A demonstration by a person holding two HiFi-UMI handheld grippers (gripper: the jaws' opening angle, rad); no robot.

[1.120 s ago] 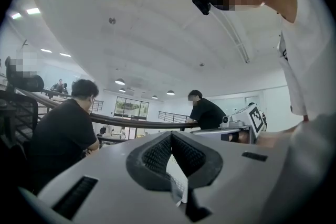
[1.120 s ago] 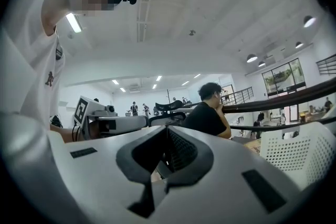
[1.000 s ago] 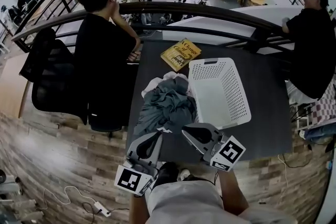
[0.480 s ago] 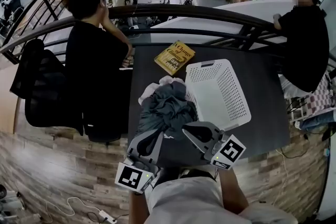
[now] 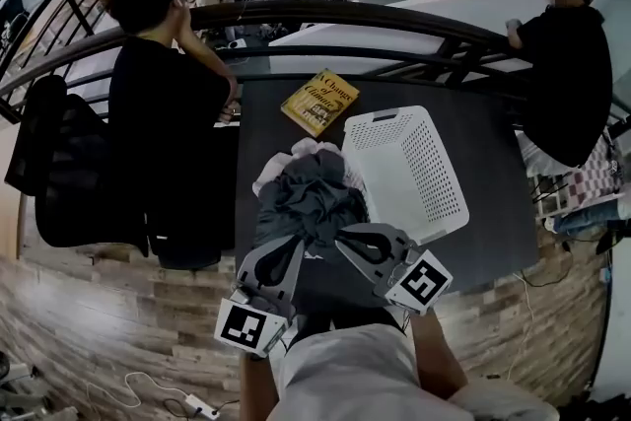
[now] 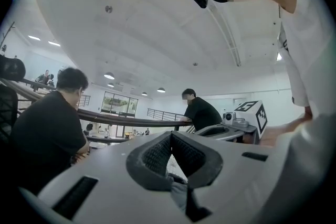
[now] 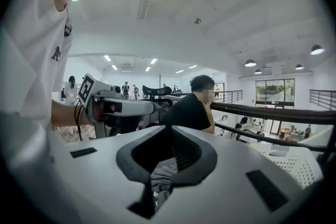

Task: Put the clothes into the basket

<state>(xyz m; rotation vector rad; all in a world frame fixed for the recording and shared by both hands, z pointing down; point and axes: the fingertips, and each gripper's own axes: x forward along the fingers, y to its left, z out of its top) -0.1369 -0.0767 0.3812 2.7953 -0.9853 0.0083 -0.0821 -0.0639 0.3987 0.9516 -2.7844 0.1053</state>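
Clothes (image 5: 311,192): crumpled heap, mostly grey-blue with a white piece at its 11 o'clock edge. It lies on the dark worktop (image 5: 493,182) in the head view, outside the basket. Far left, at 9 o'clock from the heap: a black chair (image 5: 54,163), then a seated person (image 5: 168,104) in black close against the worktop's left edge, one hand raised to the head. The left gripper (image 5: 298,243) is at 7 o'clock of the heap, at its near edge. In the left gripper view the left gripper (image 6: 169,139) has its jaws closed tip to tip, with a fold of the clothes (image 6: 178,194) pinched low between them. A book (image 5: 318,101) with a yellow cover lies flat at 12 o'clock from the heap, near the worktop's far edge and apart from the clothes. The right gripper (image 5: 342,235) is at 5 o'clock of the heap, just beside the left one. In the right gripper view the right gripper (image 7: 169,131) is likewise closed, with grey cloth from the clothes (image 7: 160,176) bunched between its pads. The basket (image 5: 389,118) is white, perforated and upright, at 3 o'clock of the heap, its left wall against the clothes. A standing person (image 5: 567,64) in black is at 2 o'clock, beyond the worktop's far right corner, beside the curved railing (image 5: 345,13).
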